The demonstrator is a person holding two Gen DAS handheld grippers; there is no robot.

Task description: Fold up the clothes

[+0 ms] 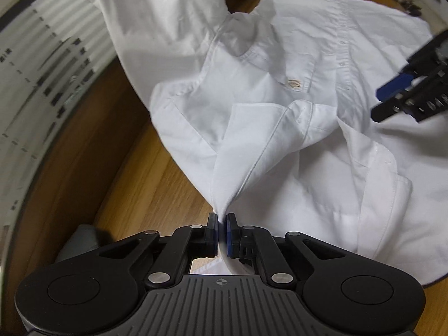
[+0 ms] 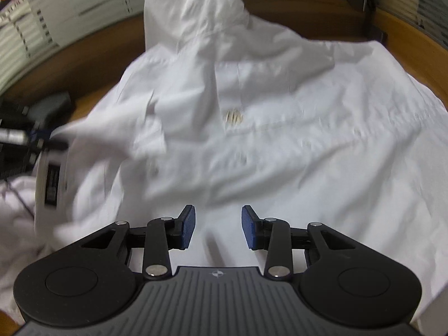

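Observation:
A white button-up shirt (image 1: 280,106) lies crumpled on a wooden table (image 1: 126,168), front side up, with a small tan logo (image 1: 294,84) on its chest pocket. My left gripper (image 1: 222,224) is shut on a bunched edge of the shirt, and the cloth fans out and up from its pads. The right gripper (image 1: 397,95) shows at the right edge of the left wrist view, above the shirt. In the right wrist view my right gripper (image 2: 218,224) hovers open over the shirt (image 2: 266,140), nothing between its blue pads. The left gripper (image 2: 42,140) appears blurred at that view's left edge.
The table's rim (image 2: 84,56) curves round the back. Beyond it stands a pale wall or blind with dark marks (image 1: 42,84). One sleeve (image 2: 190,8) stretches away toward the far edge. A grey object (image 1: 81,240) sits on the table at my left gripper's left side.

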